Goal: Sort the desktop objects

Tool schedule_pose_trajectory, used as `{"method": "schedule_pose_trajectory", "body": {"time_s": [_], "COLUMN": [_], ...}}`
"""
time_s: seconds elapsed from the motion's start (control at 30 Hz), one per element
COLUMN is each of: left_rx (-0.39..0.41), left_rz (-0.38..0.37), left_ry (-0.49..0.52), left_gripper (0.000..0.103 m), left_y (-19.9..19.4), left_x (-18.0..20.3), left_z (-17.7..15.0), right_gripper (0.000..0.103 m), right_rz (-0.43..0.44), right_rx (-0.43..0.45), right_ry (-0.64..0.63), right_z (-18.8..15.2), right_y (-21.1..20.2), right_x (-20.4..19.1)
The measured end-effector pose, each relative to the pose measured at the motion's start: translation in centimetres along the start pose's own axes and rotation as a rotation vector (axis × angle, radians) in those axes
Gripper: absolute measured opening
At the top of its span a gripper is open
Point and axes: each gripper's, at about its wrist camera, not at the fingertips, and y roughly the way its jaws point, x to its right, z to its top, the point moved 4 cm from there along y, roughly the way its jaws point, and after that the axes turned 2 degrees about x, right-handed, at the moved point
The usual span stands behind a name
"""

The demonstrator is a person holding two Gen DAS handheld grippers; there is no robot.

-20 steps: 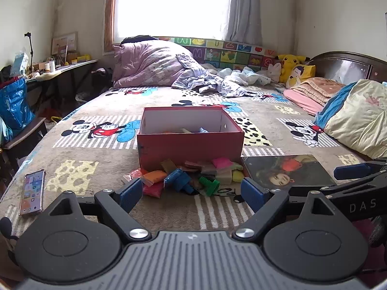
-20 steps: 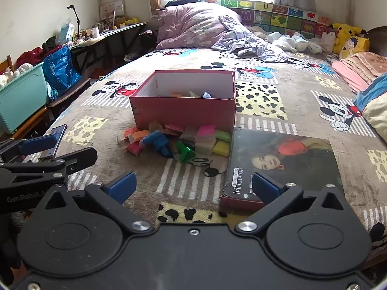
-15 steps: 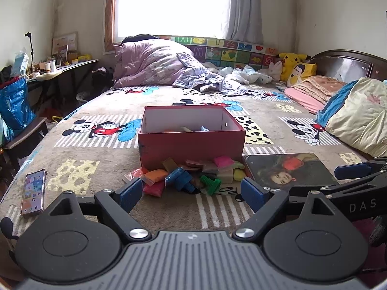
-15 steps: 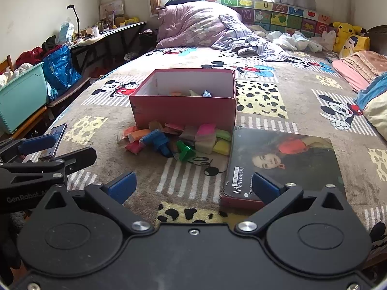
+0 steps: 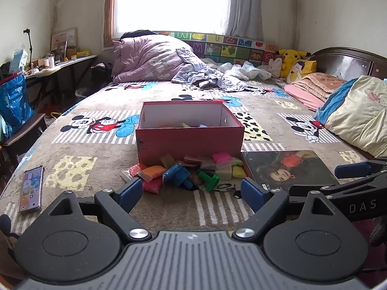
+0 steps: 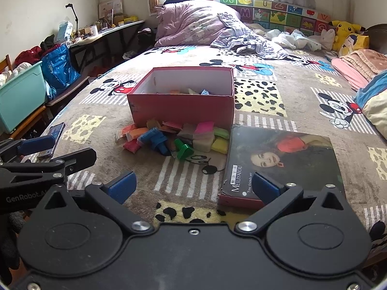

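Grippers wide open above the bed, toys still piled outside the box

We hold two grippers over a bed [image 5: 101, 154] covered with a cartoon-mouse blanket. We see the left gripper [image 5: 191, 194] from its own camera with the jaws well apart and nothing between them; its blue fingertips [image 5: 130, 193] frame the pile of small things ahead. The right gripper [image 6: 193, 186] also has its jaws spread wide and holds nothing. Each gripper also shows at the side in the other camera's view.

In the middle of the bed stands a red cardboard box [image 5: 189, 142], open on top, white inside. A few small coloured pieces lie on its bottom; we cannot tell what they are. Right against the near wall of the box lies a heap of toys [image 6: 174, 136]: soft packets in orange, red, pink, yellow and pale tones, a blue plastic piece [image 6: 154, 139] and a green plastic bolt [image 6: 182, 149] at the near edge of the heap. None of them is touched by a gripper.

Just beside the heap, to the right, a flat box lid with a portrait [image 6: 283, 159] lies on the blanket, near the right gripper's right finger. A phone [image 5: 31, 188] lies face up near the left edge of the bed, well apart from the heap. At the far end are a purple quilt [image 5: 150, 60] and a yellow plush toy [image 5: 290, 58].
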Motion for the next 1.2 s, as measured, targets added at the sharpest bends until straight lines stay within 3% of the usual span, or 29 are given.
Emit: {"method": "schedule_pose_trajectory", "body": {"time_s": [1.2], "left_rx": [-0.018], "left_rz": [-0.001], "left_ry": [-0.006], "left_gripper": [0.088], "left_y": [0.28], "left_x": [0.13], "left_z": [-0.44], "right_gripper": [0.103], "right_rz": [-0.002], "right_rx": [-0.017], "right_ry": [-0.015], "right_z": [-0.40], "right_y": [0.20], "right_x": [0.03]}}
